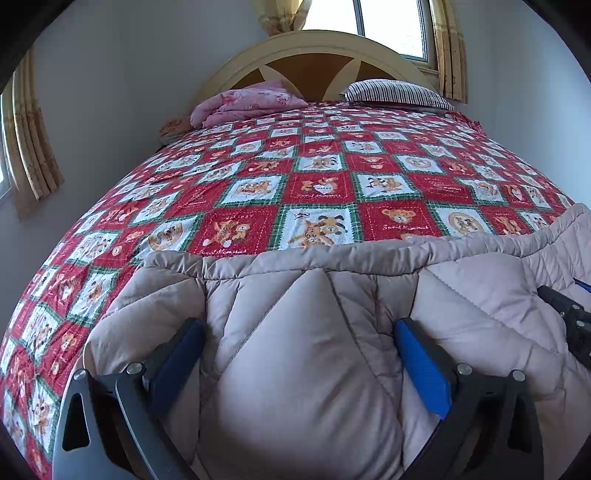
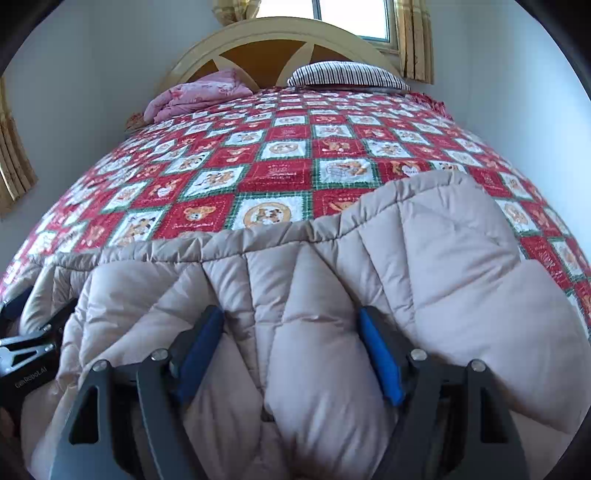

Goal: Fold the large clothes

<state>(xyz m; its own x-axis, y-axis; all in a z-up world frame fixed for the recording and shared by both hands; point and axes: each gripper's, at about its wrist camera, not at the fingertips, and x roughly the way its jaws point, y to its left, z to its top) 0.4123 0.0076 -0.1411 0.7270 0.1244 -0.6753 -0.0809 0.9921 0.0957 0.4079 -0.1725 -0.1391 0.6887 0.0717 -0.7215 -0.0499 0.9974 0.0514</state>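
A large beige quilted puffer coat [image 1: 480,295] lies in a thick layered pile on the near end of the bed, its stitched edge running across both views [image 2: 461,258]. My left gripper [image 1: 299,328] stands wide open low over the coat's left part, a padded bulge rising between its blue fingers [image 1: 424,365]. My right gripper [image 2: 291,317] is open too, over the coat's right part, with puffy fabric filling the gap between its fingers [image 2: 380,354]. Each gripper shows at the edge of the other's view: the right gripper [image 1: 569,314] and the left gripper [image 2: 29,347].
A red, white and green checked bedspread [image 1: 317,184] with bear prints covers the bed. At its head lie a folded pink blanket [image 1: 251,101] and a striped pillow [image 1: 395,92] against a cream arched headboard [image 1: 314,44]. Curtained windows [image 1: 391,26] are behind and at the left.
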